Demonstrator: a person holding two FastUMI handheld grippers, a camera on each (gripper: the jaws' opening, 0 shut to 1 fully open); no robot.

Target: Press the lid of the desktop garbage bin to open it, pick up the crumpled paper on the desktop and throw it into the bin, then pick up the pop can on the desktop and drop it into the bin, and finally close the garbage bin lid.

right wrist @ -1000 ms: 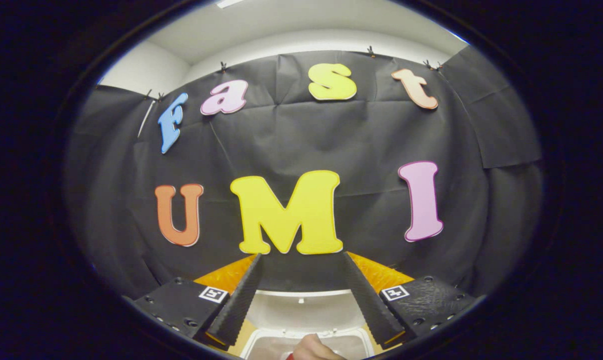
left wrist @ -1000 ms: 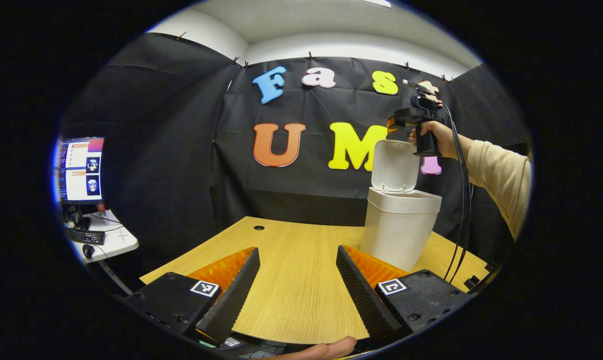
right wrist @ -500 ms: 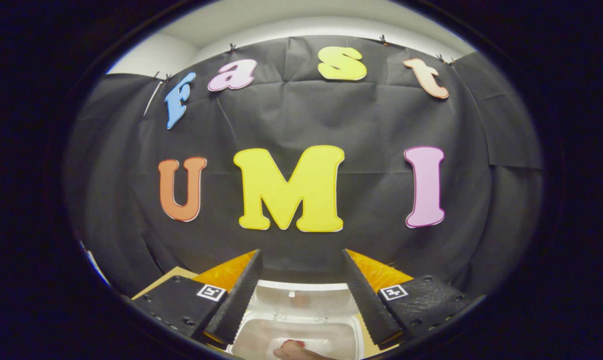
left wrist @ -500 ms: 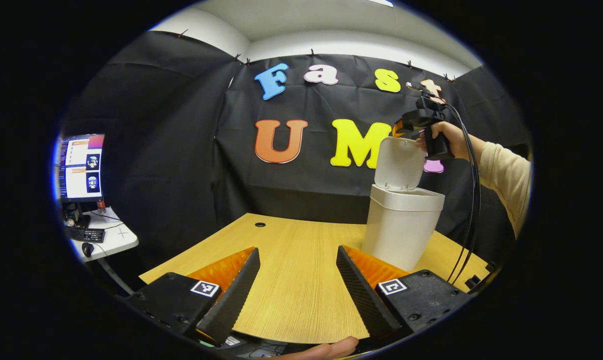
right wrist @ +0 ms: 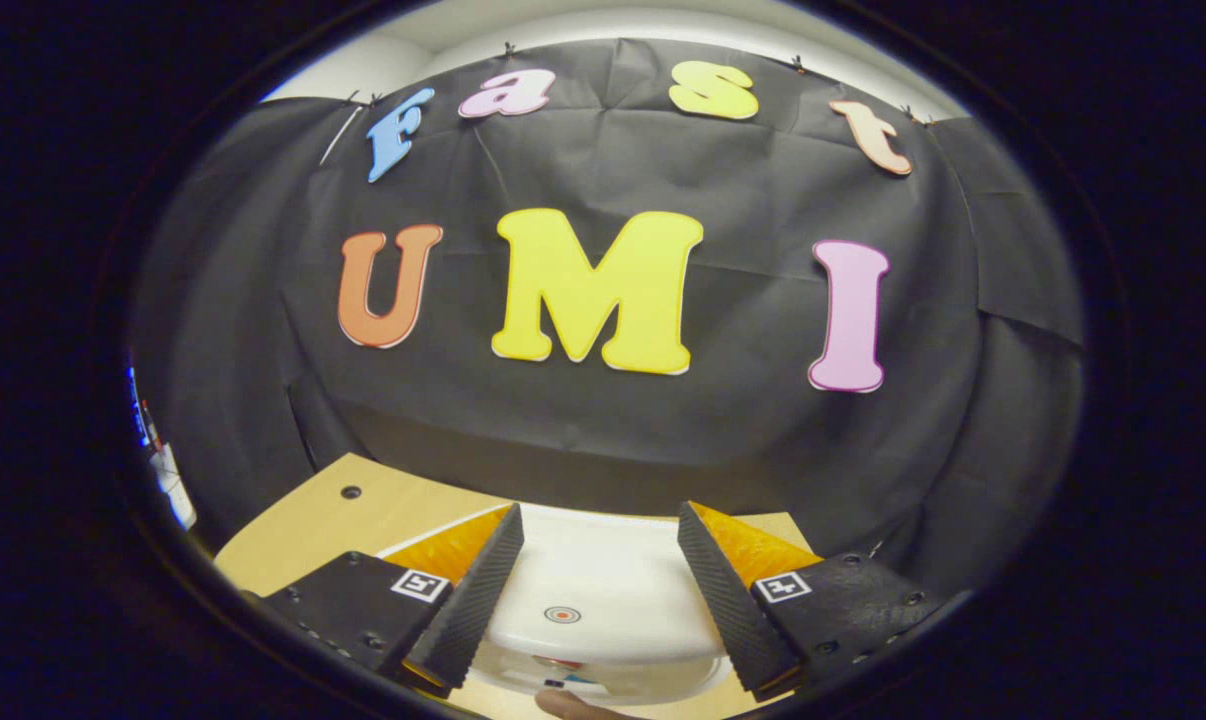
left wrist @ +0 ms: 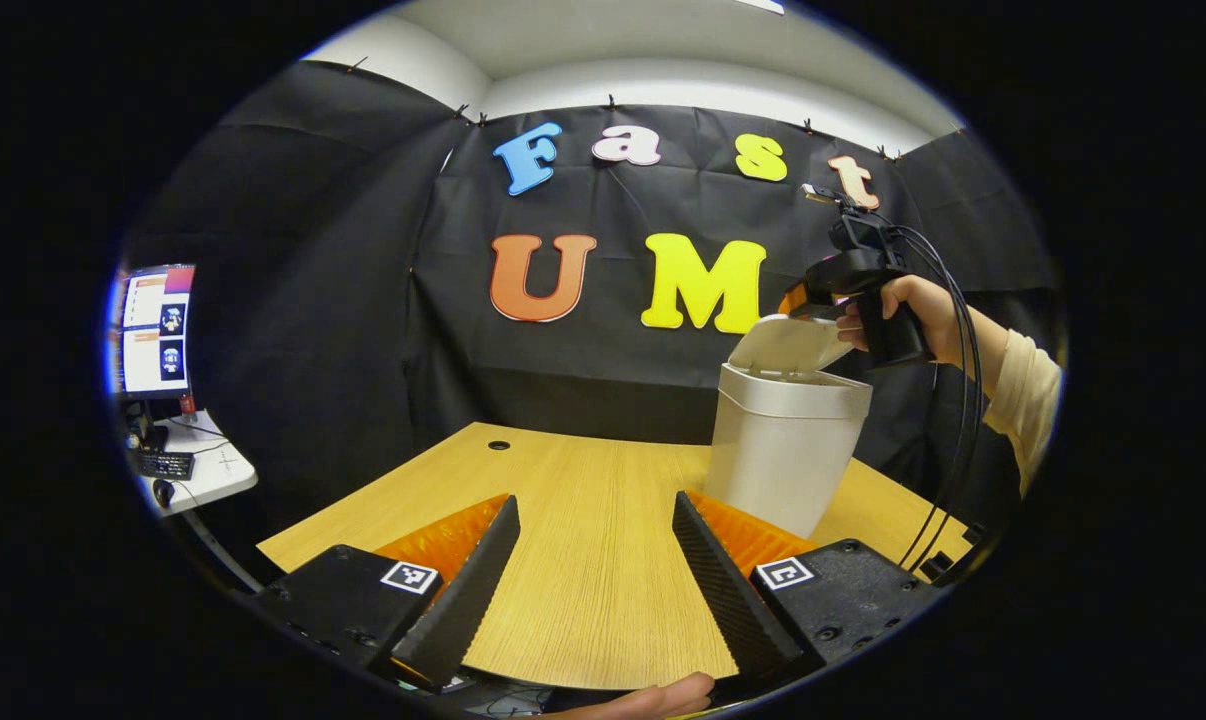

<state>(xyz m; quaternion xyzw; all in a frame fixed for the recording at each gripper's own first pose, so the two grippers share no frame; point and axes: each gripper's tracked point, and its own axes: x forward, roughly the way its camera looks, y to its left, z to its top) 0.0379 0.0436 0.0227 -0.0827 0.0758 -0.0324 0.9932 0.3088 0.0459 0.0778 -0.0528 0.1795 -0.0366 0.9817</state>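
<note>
The white desktop bin (left wrist: 785, 455) stands on the wooden table at the right of the left gripper view. Its lid (left wrist: 789, 345) is tilted down, partly lowered over the rim. A hand holds my right gripper (left wrist: 801, 298) just above the lid's raised edge. In the right gripper view the lid (right wrist: 603, 590) lies directly below the open right gripper (right wrist: 599, 575), its top with a small round mark facing up and a slit of the bin's inside showing beneath. My left gripper (left wrist: 595, 562) hovers open over bare table, apart from the bin, holding nothing.
The wooden table (left wrist: 573, 520) has a small round hole (left wrist: 499, 445) near its far left edge. A side desk with a monitor (left wrist: 153, 330) and keyboard stands to the left. Cables (left wrist: 948, 440) hang from the right gripper beside the bin.
The right gripper has come down and forward, pushing the lid from upright to mostly lowered. The left gripper has barely moved.
</note>
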